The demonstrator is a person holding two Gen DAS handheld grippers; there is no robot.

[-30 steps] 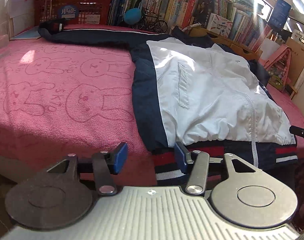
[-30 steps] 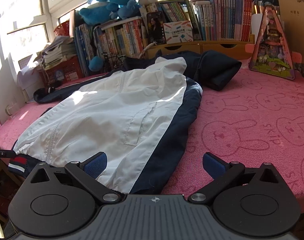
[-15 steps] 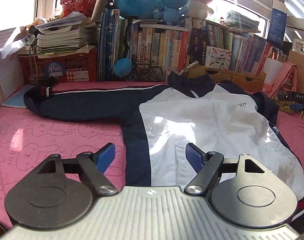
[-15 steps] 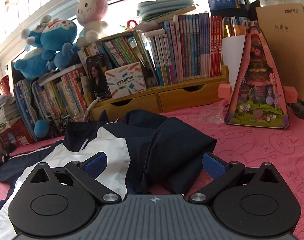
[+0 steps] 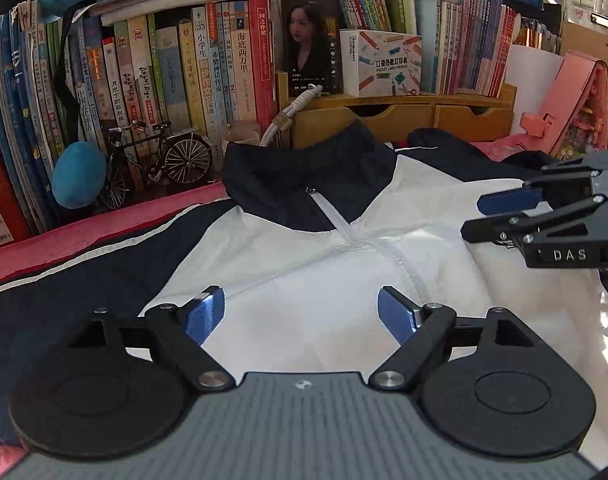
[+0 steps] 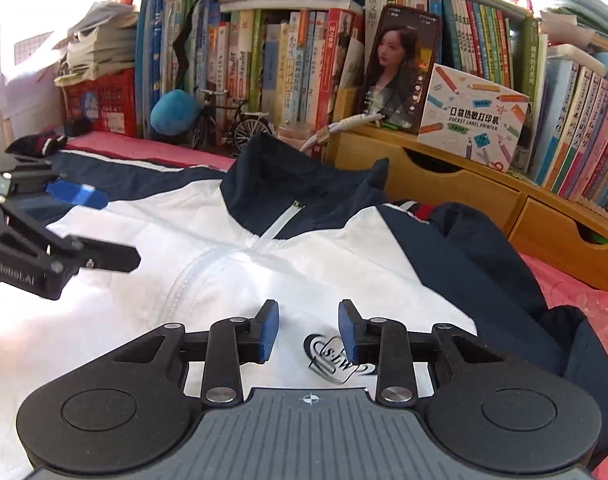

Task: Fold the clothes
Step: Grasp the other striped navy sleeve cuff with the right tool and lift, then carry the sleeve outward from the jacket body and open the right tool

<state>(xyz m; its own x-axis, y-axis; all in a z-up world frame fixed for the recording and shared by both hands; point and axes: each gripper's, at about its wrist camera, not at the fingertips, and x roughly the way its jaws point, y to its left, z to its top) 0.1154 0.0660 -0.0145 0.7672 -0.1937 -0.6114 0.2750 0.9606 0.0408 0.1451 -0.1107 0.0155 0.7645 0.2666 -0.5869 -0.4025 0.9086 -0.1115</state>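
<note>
A white and navy zip jacket (image 5: 328, 280) lies front up on the pink towel (image 5: 104, 220), its navy collar (image 5: 304, 184) towards the books. My left gripper (image 5: 301, 314) is open and empty above the left chest. My right gripper (image 6: 308, 330) hovers over the right chest near a small logo (image 6: 336, 360), jaws partly open with nothing between them. Each gripper shows in the other's view: the right (image 5: 504, 216) and the left (image 6: 92, 228). The right sleeve (image 6: 484, 248) is bunched up; the left sleeve (image 6: 124, 172) stretches out flat.
A wall of books (image 5: 184, 60) stands behind the jacket, with a wooden drawer unit (image 6: 484, 196), a model bicycle (image 5: 152, 160), a phone (image 5: 310, 40), a red crate (image 6: 100, 100) and a pink triangular toy (image 5: 576, 112).
Both grippers have moved forward from the jacket's hem and side to above its chest, near the collar. The right jaws have narrowed from wide open.
</note>
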